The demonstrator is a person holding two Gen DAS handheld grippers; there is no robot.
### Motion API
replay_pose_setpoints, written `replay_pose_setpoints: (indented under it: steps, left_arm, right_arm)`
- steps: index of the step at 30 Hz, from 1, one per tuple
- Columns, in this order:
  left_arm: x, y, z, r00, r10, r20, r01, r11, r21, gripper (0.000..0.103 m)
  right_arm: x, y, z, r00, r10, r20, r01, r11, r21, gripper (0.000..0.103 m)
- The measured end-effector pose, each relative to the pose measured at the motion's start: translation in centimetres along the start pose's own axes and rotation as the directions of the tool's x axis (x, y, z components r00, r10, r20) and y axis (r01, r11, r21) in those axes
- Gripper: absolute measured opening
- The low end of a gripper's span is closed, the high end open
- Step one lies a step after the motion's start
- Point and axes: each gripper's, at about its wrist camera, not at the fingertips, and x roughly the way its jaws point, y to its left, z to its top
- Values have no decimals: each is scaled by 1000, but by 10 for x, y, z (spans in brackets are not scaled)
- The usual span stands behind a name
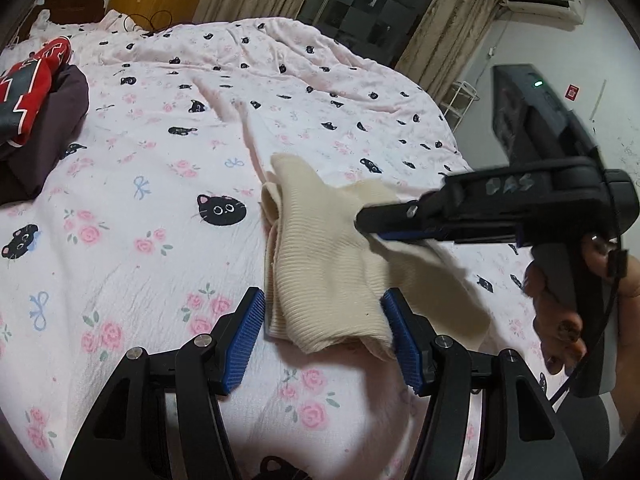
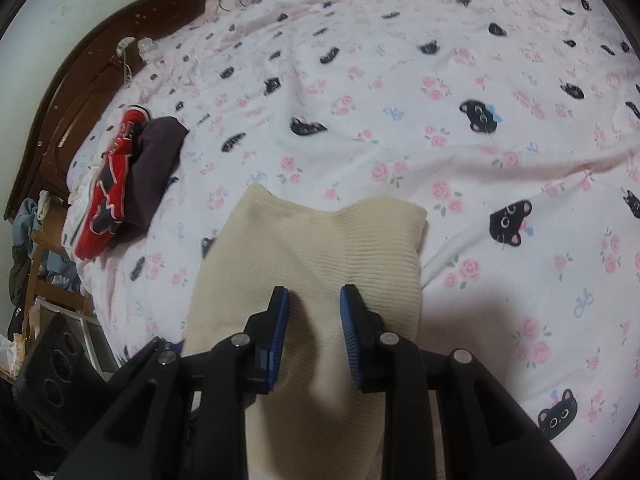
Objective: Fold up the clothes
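Observation:
A cream ribbed knit garment [image 1: 324, 264] lies folded on the pink cat-print bedsheet [image 1: 140, 168]. My left gripper [image 1: 324, 328] is open, its blue pads either side of the garment's near edge. My right gripper [image 1: 368, 224] comes in from the right, held by a hand, its fingertips over the garment's right part. In the right wrist view the right gripper [image 2: 314, 312] is open over the cream garment [image 2: 320, 248], which runs under and between its fingers. Whether any pad touches the cloth I cannot tell.
A folded pile of a red-patterned garment [image 1: 28, 88] and a dark purple one [image 1: 60, 120] lies at the bed's left; it also shows in the right wrist view [image 2: 120, 184]. A wooden headboard [image 2: 80, 80] stands beyond. Curtains and an air conditioner [image 1: 540, 0] are behind the bed.

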Motion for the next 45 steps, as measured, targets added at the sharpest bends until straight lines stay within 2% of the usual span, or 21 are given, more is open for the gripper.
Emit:
replay_pose_setpoints:
  steps: [3,4,6,8,9,10,13,16,21,25,28,30,33,37,39,45]
  left_arm:
    - [-8,0,1,1000,-4,17,4,1000,-12,56]
    - [-11,-1,3,1000,5,21,-4,1000,-9,56]
    - [-16,-4,6,999,27,28,-27,1000,0,56]
    - [-24,-6,8,999,41,27,-41,999,-10,58]
    - [-27,-8,9,999,47,26,-46,999,-17,66]
    - [-32,-10,9,998,50,26,-49,999,-23,67]
    - [-49,-19,6,996,81,34,-81,997,-4,67]
    - [-62,-29,2,993,117,34,-118,992,36,68]
    - [-75,-42,-7,989,144,32,-146,986,75,68]
    - [-69,-42,-11,990,137,15,-138,988,72,68]
    - [-60,-34,-10,995,103,-4,-103,994,33,68]
    - [-50,-22,-7,998,56,-21,-57,998,-33,68]
    - [-37,-1,-1,999,-19,-30,15,988,-154,67]
    - [-23,26,12,995,-98,-19,89,957,-278,68]
    - [-12,36,19,989,-146,-32,129,942,-310,68]
    - [16,46,31,975,-206,-86,167,929,-329,69]
  right_arm:
    - [-23,6,-4,998,11,68,-9,1000,-27,30]
    - [-31,9,-5,996,13,93,-9,999,-37,34]
    - [-50,14,-13,989,-14,148,23,998,-62,54]
    - [-64,20,-25,981,-44,189,61,995,-84,57]
    - [-70,22,-31,977,-55,205,75,993,-94,59]
    - [-77,24,-38,973,-65,220,90,991,-104,60]
    - [-97,31,-61,961,-84,263,118,986,-117,66]
    - [-114,34,-83,950,-92,299,130,985,-111,78]
    - [-125,39,-108,948,-109,300,155,979,-133,81]
    - [-123,31,-118,950,-115,289,153,982,-113,81]
    - [-116,11,-119,957,-106,271,122,992,-43,81]
    - [-109,-6,-119,963,-90,254,88,996,21,81]
    - [-100,-34,-118,970,-21,241,-12,991,134,81]
    - [-84,-66,-114,967,99,235,-161,952,262,81]
    - [-76,-76,-111,963,139,231,-206,932,298,81]
    - [-52,-89,-100,947,227,225,-296,888,351,82]
